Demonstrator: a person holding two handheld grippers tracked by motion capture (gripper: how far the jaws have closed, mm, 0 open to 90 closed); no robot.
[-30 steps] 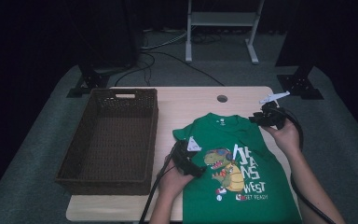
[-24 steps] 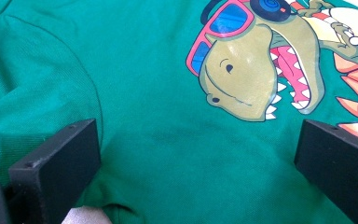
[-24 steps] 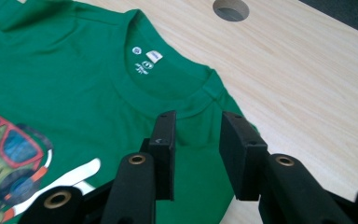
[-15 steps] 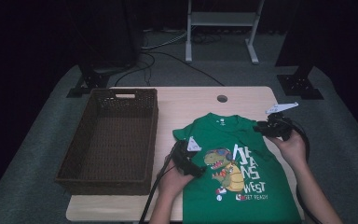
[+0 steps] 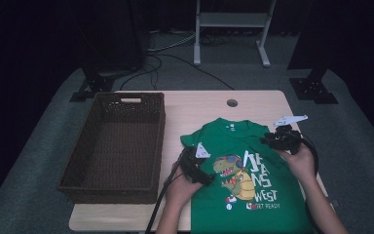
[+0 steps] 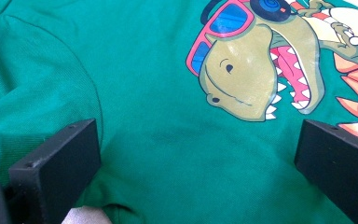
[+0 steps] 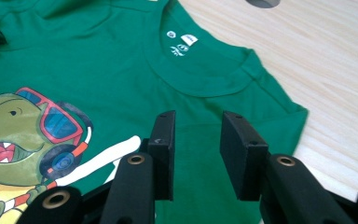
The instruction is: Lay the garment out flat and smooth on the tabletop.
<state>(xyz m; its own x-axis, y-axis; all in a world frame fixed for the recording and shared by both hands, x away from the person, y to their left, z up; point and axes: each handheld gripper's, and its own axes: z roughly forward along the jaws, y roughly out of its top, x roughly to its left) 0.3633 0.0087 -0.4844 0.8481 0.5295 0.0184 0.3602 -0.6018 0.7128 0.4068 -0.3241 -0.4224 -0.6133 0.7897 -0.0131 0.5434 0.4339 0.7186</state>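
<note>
A green T-shirt (image 5: pixel 233 141) with a dinosaur print (image 5: pixel 233 178) lies flat, front up, on the wooden table (image 5: pixel 199 105). My left gripper (image 5: pixel 199 168) rests over the shirt's left side, beside the dinosaur's head. Its jaws stand wide open around plain green cloth (image 6: pixel 168 107), and the left gripper (image 6: pixel 199 145) grips nothing. My right gripper (image 5: pixel 266 140) hovers low over the shirt's right shoulder, pointing at the collar (image 7: pixel 200 79). The right gripper (image 7: pixel 198 121) has a narrow gap between its jaws and nothing in it.
A dark woven basket (image 5: pixel 158 141) stands empty on the table's left half, close to the shirt's left sleeve. A round cable hole (image 5: pixel 232 103) sits near the table's far edge. Bare wood (image 7: pixel 335 70) lies beyond the right sleeve. Stand legs and cables are on the floor behind.
My right gripper has come nearer and lower, from beyond the right sleeve to over the shirt's right shoulder. The left gripper and the shirt have stayed put.
</note>
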